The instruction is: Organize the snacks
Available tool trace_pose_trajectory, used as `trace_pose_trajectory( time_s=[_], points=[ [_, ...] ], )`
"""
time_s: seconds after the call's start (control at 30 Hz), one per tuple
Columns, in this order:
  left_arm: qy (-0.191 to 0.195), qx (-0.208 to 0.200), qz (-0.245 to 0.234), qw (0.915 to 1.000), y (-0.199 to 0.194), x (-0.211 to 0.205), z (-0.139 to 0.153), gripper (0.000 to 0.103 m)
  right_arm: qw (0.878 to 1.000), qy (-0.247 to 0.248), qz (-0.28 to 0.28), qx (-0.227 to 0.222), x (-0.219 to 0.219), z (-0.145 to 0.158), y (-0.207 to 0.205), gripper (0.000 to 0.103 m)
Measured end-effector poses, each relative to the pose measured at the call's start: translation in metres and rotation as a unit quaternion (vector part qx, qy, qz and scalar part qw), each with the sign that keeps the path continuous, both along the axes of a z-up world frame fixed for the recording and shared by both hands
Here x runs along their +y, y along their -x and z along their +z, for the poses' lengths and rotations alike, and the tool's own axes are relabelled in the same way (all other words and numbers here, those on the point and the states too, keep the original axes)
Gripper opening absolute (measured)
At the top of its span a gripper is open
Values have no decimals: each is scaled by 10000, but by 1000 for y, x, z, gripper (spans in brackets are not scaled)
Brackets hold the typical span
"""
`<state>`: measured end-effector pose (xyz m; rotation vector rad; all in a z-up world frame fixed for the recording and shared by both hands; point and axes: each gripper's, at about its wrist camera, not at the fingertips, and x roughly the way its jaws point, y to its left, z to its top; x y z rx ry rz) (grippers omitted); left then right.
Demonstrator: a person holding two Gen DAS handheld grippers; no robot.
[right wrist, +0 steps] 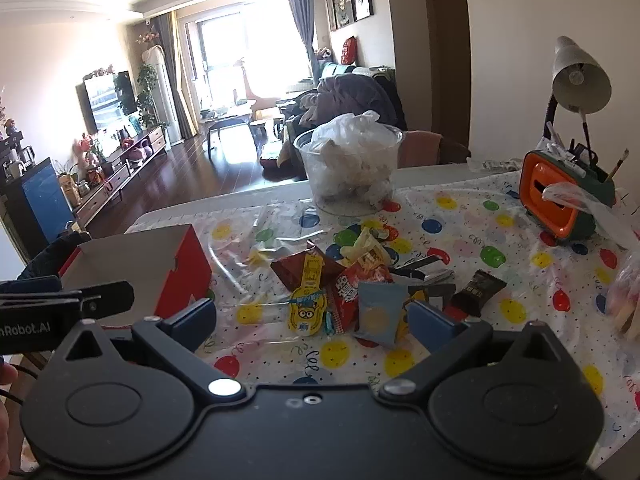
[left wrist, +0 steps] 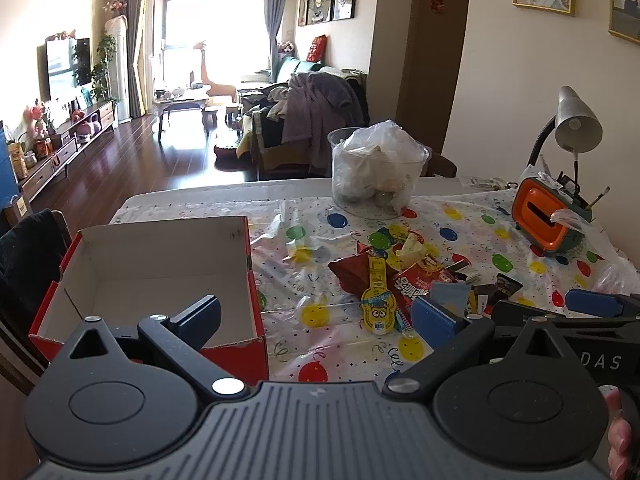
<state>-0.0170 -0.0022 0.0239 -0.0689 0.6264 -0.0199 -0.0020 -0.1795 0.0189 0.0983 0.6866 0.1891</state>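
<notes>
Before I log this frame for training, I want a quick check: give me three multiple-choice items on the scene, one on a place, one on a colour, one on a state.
1. Where does the snack pile lie relative to the open box?
A. inside it
B. on the tablecloth to its right
C. under the lamp

2. What colour is the box's outside?
A. red
B. green
C. blue

3. How is the right gripper?
A. shut on a packet
B. open, holding nothing
C. out of view

Answers:
1 B: the packets sit on the balloon-print tablecloth, right of the box, whose visible inside holds nothing.
2 A: its outer walls show red in both views.
3 B: its blue-padded fingers stand wide apart above the pile, with nothing between them.
</notes>
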Motion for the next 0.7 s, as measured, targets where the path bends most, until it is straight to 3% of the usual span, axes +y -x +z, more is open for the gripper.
trace_pose_trajectory(
  time_s=[0.33,0.7],
  points=[
    [-44,86,-81,9999,-11,-8,-7,102,9999,89,-10,58,-6,-5,-6,102],
    [-151,420,-353,9984,-56,-39,-28,102,9988,89,113,468,-40,-38,-44,99]
  ],
)
